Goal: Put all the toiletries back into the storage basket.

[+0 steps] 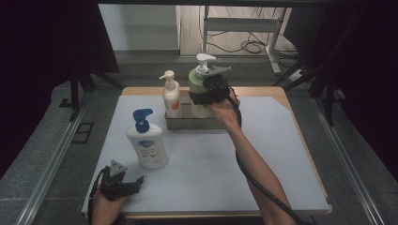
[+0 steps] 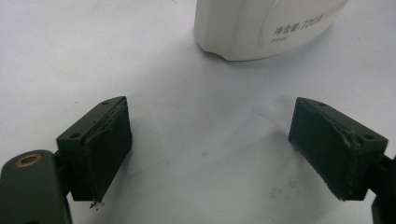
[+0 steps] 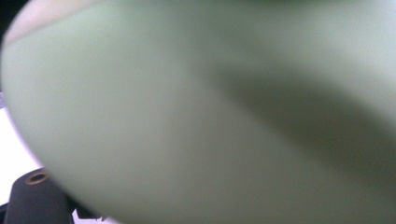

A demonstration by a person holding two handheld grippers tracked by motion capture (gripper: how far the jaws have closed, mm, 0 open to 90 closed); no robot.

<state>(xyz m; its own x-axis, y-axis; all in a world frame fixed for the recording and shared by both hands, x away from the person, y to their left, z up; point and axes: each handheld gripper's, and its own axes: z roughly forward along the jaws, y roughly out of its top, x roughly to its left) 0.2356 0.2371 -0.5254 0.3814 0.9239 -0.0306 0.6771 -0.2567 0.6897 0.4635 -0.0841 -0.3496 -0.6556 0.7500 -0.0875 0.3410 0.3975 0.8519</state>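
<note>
Tabletop [image 1: 263, 154] carries grey tray [image 1: 187, 123] at back centre. Green bottle [image 1: 199, 89] stands in tray, pinched by right tongs [image 1: 206, 93]. Orange bottle [image 1: 172, 96] beside it. Blue-pump bottle [image 1: 146, 143] on mat, near left tongs [image 1: 136, 182], spread, empty.

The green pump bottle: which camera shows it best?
The high view: the green pump bottle shows whole there, white pump on top, with the right gripper around it over the grey tray. The right gripper view gives a blurred green close-up.
</note>
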